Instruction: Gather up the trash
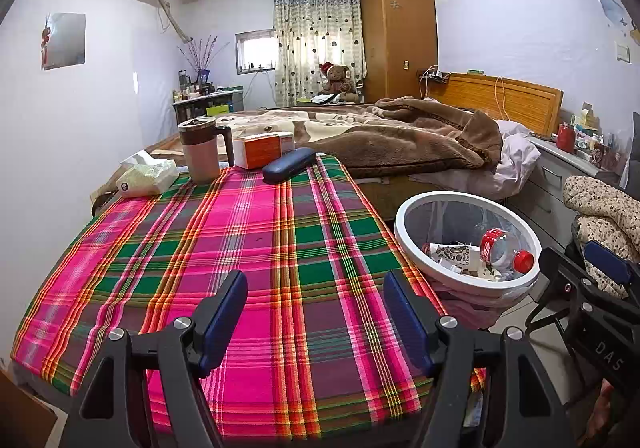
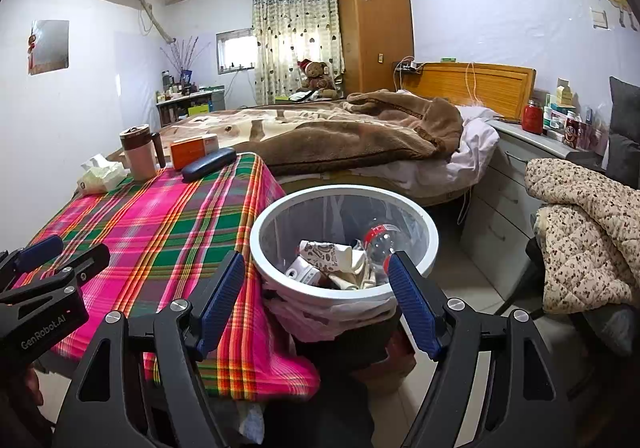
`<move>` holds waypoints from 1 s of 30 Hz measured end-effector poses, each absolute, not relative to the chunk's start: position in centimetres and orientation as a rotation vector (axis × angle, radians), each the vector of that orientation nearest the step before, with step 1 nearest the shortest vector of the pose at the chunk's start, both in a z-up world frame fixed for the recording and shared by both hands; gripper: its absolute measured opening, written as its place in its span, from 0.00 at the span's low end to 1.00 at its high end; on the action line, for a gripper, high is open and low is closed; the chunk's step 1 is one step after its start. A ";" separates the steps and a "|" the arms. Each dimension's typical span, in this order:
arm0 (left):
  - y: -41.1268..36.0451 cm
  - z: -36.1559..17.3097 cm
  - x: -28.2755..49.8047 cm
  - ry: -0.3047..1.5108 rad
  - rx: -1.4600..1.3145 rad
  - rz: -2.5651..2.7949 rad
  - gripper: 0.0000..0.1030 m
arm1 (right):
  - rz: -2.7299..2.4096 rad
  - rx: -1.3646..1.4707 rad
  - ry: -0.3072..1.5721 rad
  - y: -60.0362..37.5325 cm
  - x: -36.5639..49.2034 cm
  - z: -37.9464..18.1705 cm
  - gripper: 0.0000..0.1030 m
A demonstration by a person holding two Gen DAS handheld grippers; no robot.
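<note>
Nearest, the left gripper [image 1: 316, 312] hangs over the plaid tablecloth [image 1: 224, 248], jaws parted and empty. Right of it, the right gripper [image 2: 316, 288] gapes empty before the white trash bin [image 2: 280, 272], just beside the table's right edge. Inside the bin lie a Coca-Cola bottle [image 1: 505, 250], a patterned paper cup [image 2: 326, 254] and crumpled scraps.

On the tabletop [image 1: 248, 248]: 1 lidded mug [image 1: 202, 149], 1 orange-and-white box [image 1: 264, 148], 1 dark glasses case [image 1: 289, 164], 1 tissue pack [image 1: 147, 177]. 1 white trash bin [image 2: 280, 272] w/ 1 plastic cola bottle [image 1: 505, 248], 1 patterned paper cup [image 2: 326, 254], plus a few small scraps, too jumbled to count. Also 2 hand-held grippers, left [image 1: 316, 318] & right [image 2: 316, 302], 1 teddy bear [image 1: 339, 81], 1 wardrobe [image 1: 398, 31].
</note>
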State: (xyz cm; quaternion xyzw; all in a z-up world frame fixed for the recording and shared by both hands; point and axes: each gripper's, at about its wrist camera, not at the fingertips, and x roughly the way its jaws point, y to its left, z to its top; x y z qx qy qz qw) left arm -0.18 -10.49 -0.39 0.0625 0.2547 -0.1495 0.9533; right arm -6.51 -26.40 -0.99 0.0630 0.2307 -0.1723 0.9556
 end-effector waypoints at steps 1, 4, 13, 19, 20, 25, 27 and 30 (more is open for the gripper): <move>-10.5 -0.4 -0.2 0.517 0.127 -0.304 0.68 | -0.350 0.127 0.468 -26.4 -6.5 -1.0 0.73; -10.5 -0.4 -0.2 0.517 0.126 -0.303 0.68 | -0.350 0.124 0.468 -26.4 -6.5 -1.0 0.73; -10.5 -0.4 -0.2 0.516 0.127 -0.304 0.68 | -0.351 0.123 0.469 -26.5 -6.5 -1.0 0.73; -10.4 -0.4 -0.2 0.517 0.124 -0.302 0.68 | -0.348 0.124 0.469 -26.5 -6.5 -1.0 0.73; -10.4 -0.4 -0.2 0.518 0.123 -0.302 0.68 | -0.348 0.124 0.469 -26.5 -6.5 -1.0 0.73; -10.4 -0.4 -0.2 0.517 0.124 -0.302 0.68 | -0.346 0.117 0.470 -26.5 -6.4 -0.9 0.73; -10.3 -0.4 -0.2 0.517 0.122 -0.302 0.68 | -0.346 0.116 0.471 -26.4 -6.4 -0.9 0.73; -10.3 -0.5 -0.2 0.517 0.122 -0.302 0.68 | -0.345 0.116 0.471 -26.4 -6.4 -0.9 0.73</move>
